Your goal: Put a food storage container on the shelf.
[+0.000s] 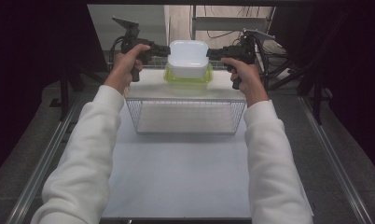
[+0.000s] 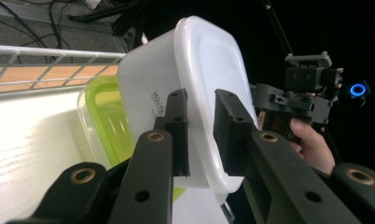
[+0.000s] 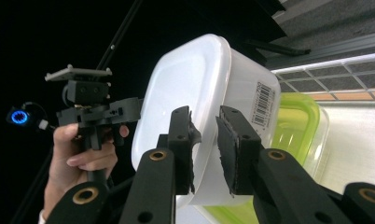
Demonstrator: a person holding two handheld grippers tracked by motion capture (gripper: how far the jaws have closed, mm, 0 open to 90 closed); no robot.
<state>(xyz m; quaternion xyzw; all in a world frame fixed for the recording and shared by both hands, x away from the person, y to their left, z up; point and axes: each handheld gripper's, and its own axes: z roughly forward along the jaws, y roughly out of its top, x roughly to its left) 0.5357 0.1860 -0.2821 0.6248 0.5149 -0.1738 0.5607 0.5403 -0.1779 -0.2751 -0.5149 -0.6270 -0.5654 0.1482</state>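
A white plastic tub (image 1: 189,58) sits upside down on a green-rimmed clear container (image 1: 188,79) at the far end of the table. My left gripper (image 1: 168,50) is at the tub's left edge and my right gripper (image 1: 209,53) at its right edge. In the left gripper view the jaws (image 2: 200,135) straddle the white tub's (image 2: 213,60) rim with a small gap showing at the pads, above the green container (image 2: 108,121). In the right gripper view the jaws (image 3: 205,149) likewise straddle the tub (image 3: 185,79) without pressing, beside the green container (image 3: 293,121).
A wire basket (image 1: 185,116) stands on the white tabletop (image 1: 176,177) just in front of the containers. Dark frames and cables surround the far end. Each gripper view also shows the other hand's gripper (image 2: 302,98) (image 3: 92,107) beyond the tub.
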